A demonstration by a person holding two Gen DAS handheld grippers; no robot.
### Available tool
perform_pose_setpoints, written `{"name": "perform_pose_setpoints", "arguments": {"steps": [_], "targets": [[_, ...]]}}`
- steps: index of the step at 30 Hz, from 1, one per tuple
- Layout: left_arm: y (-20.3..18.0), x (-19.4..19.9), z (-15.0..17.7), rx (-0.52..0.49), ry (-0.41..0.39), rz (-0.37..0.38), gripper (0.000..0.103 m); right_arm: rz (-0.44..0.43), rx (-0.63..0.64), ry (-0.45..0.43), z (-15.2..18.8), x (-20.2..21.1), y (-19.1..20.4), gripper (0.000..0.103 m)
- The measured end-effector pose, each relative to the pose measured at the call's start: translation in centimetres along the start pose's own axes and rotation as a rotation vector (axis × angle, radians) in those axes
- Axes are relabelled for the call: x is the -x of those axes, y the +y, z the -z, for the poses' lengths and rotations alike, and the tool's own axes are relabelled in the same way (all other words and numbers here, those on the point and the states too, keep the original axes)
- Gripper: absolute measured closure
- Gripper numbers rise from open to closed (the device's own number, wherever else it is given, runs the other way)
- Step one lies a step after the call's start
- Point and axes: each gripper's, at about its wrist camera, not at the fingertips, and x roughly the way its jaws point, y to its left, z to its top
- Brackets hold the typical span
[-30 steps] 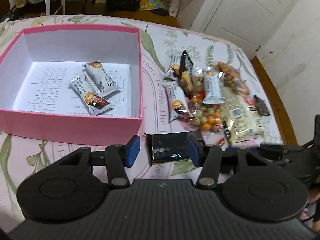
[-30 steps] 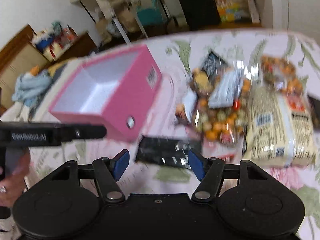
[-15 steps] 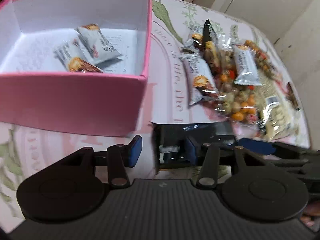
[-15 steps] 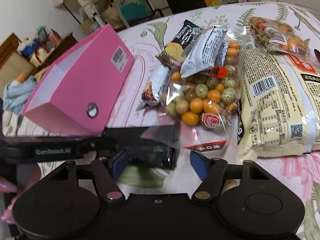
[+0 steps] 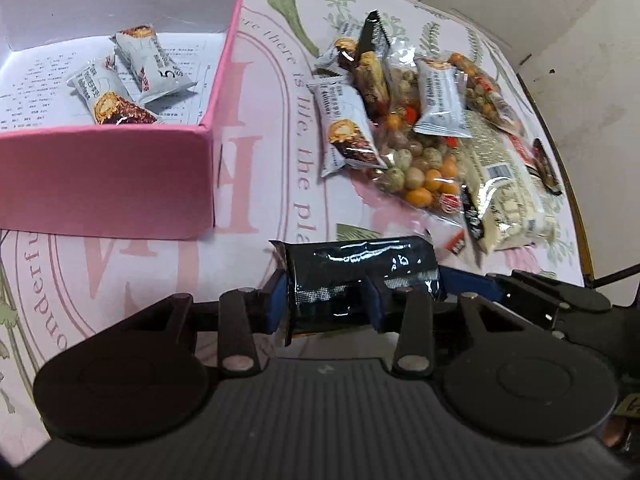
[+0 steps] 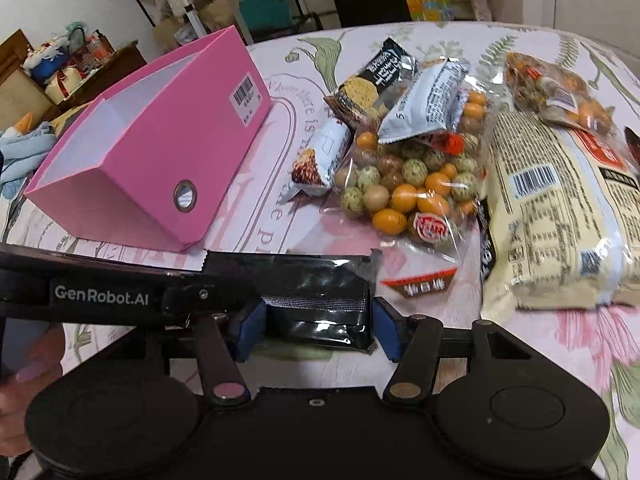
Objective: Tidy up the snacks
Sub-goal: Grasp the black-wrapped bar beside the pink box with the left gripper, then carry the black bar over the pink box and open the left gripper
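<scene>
A glossy black snack packet (image 5: 356,280) lies across the front of the table, also in the right wrist view (image 6: 316,304). My left gripper (image 5: 326,306) is shut on its left part. My right gripper (image 6: 316,332) has both blue pads against the same packet's sides, shut on it. The pink box (image 5: 120,184) sits to the left with two white snack bars (image 5: 120,88) inside; its outside shows in the right wrist view (image 6: 160,152).
A pile of snacks lies on the right: white bars (image 5: 344,128), a bag of coated peanuts (image 6: 408,184), a black cracker pack (image 6: 376,76), a large cream bag (image 6: 560,208). The table edge (image 5: 568,184) runs down the right.
Both grippers have narrowed from open around the black packet to closed on it. The cameras have dropped closer to the table and box.
</scene>
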Motion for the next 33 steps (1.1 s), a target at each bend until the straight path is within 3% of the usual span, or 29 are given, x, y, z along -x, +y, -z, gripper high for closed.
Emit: {"name": "perform_pose_setpoints", "arguments": {"steps": [5, 12, 25, 31, 33], "targets": [[-0.5, 2.0, 0.5, -0.009, 0.016, -0.007, 0.064, 0.0, 0.007, 0.043, 0.1, 1.2, 0.8, 0.036], [-0.6, 6.7, 0.2, -0.006, -0.002, 0.014, 0.061, 0.011, 0.084, 0.023, -0.6, 4.3, 4.0, 0.033], [0.4, 14.8, -1.9, -0.06, -0.113, 0.038, 0.059, -0.009, 0.168, -0.065, -3.6, 10.0, 9.4, 0.032], [2.3, 17.5, -3.4, -0.061, -0.172, 0.009, 0.056, -0.029, 0.237, -0.093, -5.7, 10.1, 12.1, 0.032], [3.3, 18.2, -4.1, -0.057, -0.198, -0.018, 0.055, -0.047, 0.254, -0.107, -6.5, 9.8, 12.9, 0.038]]}}
